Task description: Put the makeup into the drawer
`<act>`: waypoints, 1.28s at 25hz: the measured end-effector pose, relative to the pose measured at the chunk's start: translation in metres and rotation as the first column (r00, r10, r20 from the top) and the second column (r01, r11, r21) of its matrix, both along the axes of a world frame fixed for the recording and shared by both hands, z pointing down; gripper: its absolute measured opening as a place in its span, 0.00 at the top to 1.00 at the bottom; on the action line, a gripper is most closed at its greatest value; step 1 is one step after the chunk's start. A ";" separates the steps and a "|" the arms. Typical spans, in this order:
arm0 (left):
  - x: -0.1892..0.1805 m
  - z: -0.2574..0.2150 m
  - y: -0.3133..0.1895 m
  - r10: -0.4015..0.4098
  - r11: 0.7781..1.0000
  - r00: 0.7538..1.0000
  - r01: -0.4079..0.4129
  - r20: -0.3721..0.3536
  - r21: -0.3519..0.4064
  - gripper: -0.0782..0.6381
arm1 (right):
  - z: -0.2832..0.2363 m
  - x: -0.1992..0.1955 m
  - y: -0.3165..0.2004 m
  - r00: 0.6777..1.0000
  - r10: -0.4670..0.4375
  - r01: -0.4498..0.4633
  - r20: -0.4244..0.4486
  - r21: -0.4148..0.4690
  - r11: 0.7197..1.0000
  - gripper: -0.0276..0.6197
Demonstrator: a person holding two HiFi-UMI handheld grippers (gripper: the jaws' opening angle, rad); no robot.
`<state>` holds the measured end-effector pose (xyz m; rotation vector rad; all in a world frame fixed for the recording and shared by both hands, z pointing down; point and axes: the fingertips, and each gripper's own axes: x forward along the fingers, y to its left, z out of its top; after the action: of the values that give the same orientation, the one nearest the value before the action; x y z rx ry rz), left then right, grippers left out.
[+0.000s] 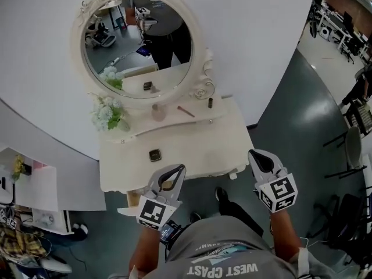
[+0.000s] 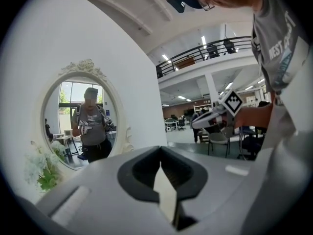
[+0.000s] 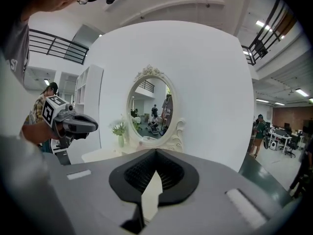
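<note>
White curved wall (image 1: pixel 261 39) backs a cream dressing table whose worktop (image 1: pixel 197 150) stands on a grey-green floor (image 1: pixel 290 109). An oval mirror (image 1: pixel 139 45) in an ornate pale frame rises from the far edge of the worktop. A bunch of white flowers (image 1: pixel 107 114) sits at the mirror's lower left.

Makeup: a small dark square compact (image 1: pixel 154 154) lies flat on the lower level of the worktop, left of centre and near the front edge. On the raised shelf (image 1: pixel 174 122) just below the mirror lie three more items: a pale bottle (image 1: pixel 158 112) at the middle, a thin pencil-like stick (image 1: pixel 186 111) to its right, and a short dark tube (image 1: pixel 210 103) standing farther right. All are apart from one another.

Left gripper (image 1: pixel 182 167): held at the near edge of the worktop, just right of the compact and not touching it. Its own view shows the jaws pressed together at the tips with nothing between them.

Right gripper (image 1: pixel 251 151): held off the worktop's near right corner, over the floor. Its jaws are likewise pressed together and pinch nothing.

Both grippers point toward the mirror, well apart from each other, and each carries a marker cube at the near end. The person's grey shirt (image 1: pixel 232 260) fills the near edge of the head view.
</note>
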<state>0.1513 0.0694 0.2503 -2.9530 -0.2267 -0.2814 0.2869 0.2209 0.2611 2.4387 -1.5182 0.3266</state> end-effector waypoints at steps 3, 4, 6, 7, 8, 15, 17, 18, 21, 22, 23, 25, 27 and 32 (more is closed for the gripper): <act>0.015 0.002 -0.010 -0.054 0.998 0.998 0.054 0.014 -0.009 0.89 | 0.006 0.027 -0.017 0.999 -0.042 0.042 0.009 -0.002 0.999 0.95; 0.020 0.002 -0.014 -0.072 0.997 0.997 0.072 0.018 -0.008 0.89 | 0.007 0.036 -0.024 0.998 -0.057 0.057 0.012 -0.002 0.998 0.95; 0.031 0.004 -0.022 -0.108 0.994 0.994 0.108 0.025 -0.005 0.89 | 0.011 0.054 -0.038 0.996 -0.090 0.090 0.017 -0.005 0.996 0.95; 0.036 0.006 -0.026 -0.125 0.992 0.992 0.125 0.030 -0.002 0.89 | 0.014 0.063 -0.044 0.994 -0.107 0.107 0.019 -0.008 0.994 0.95; 0.040 0.008 -0.030 -0.141 0.990 0.989 0.142 0.037 -0.002 0.89 | 0.016 0.072 -0.051 0.992 -0.122 0.123 0.021 -0.011 0.992 0.95; 0.067 0.029 -0.053 -0.237 0.971 0.967 0.240 0.090 -0.022 0.89 | 0.044 0.128 -0.100 0.978 -0.204 0.205 0.040 -0.037 0.978 0.95; 0.072 0.034 -0.060 -0.268 0.962 0.958 0.272 0.104 -0.024 0.89 | 0.054 0.142 -0.114 0.973 -0.226 0.229 0.049 -0.046 0.972 0.95; 0.073 0.037 -0.063 -0.286 0.956 0.952 0.291 0.113 -0.031 0.89 | 0.059 0.149 -0.121 0.970 -0.237 0.240 0.052 -0.052 0.969 0.95; 0.078 0.047 -0.072 -0.327 0.942 0.935 0.334 0.135 -0.032 0.89 | 0.076 0.170 -0.140 0.964 -0.259 0.262 0.057 -0.072 0.962 0.95; 0.080 0.051 -0.075 -0.338 0.938 0.930 0.346 0.143 -0.029 0.89 | 0.082 0.177 -0.145 0.962 -0.265 0.269 0.060 -0.079 0.960 0.95; 0.081 0.055 -0.077 -0.351 0.933 0.924 0.359 0.154 -0.032 0.89 | 0.088 0.183 -0.151 0.960 -0.272 0.277 0.065 -0.085 0.957 0.95; 0.083 0.062 -0.080 -0.374 0.921 0.910 0.387 0.179 -0.040 0.89 | 0.101 0.193 -0.162 0.954 -0.289 0.295 0.077 -0.097 0.950 0.95; 0.086 0.069 -0.084 -0.390 0.913 0.900 0.405 0.194 -0.042 0.89 | 0.114 0.203 -0.173 0.950 -0.300 0.308 0.084 -0.108 0.945 0.95; 0.096 0.083 -0.094 -0.416 0.898 0.882 0.436 0.222 -0.053 0.89 | 0.142 0.228 -0.201 0.945 -0.311 0.323 0.097 -0.135 0.937 0.94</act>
<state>0.2477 -0.0244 0.3336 -3.0416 0.4097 -0.6523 0.5148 0.0201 0.4028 2.0456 -1.8143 0.4513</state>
